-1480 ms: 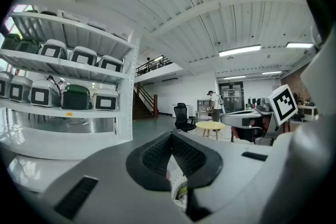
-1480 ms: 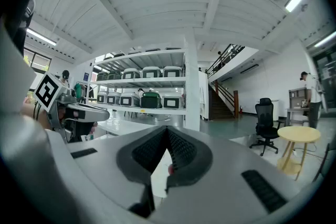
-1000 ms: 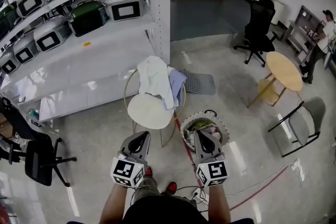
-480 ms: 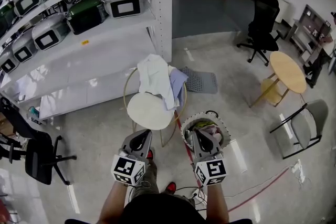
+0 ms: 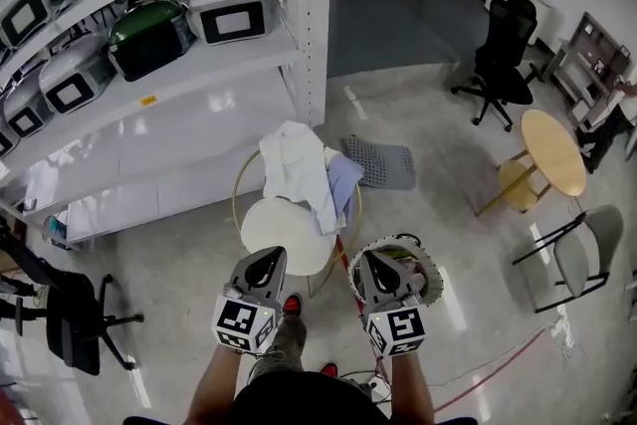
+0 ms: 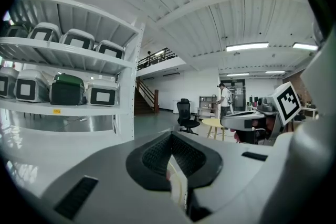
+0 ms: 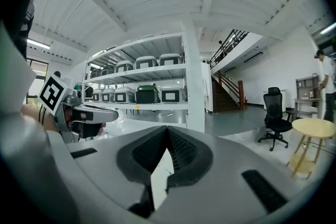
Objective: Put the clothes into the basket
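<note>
A white shirt and a light blue garment hang over the back of a round white chair with a gold frame. A white woven basket with clothes inside stands on the floor to the chair's right, partly hidden behind my right gripper. My left gripper hovers over the seat's near edge. Both grippers are held side by side, shut and empty, short of the clothes. In the left gripper view the left gripper has its jaws together, and in the right gripper view so does the right gripper.
White shelving with white and green machines stands behind the chair. A grey mat lies on the floor beyond it. A black office chair is at the left. At the right are a round wooden table, a grey chair and another office chair.
Both grippers have moved forward together toward the chair. The basket now sits partly under the right gripper, and the chair and clothes appear closer.
</note>
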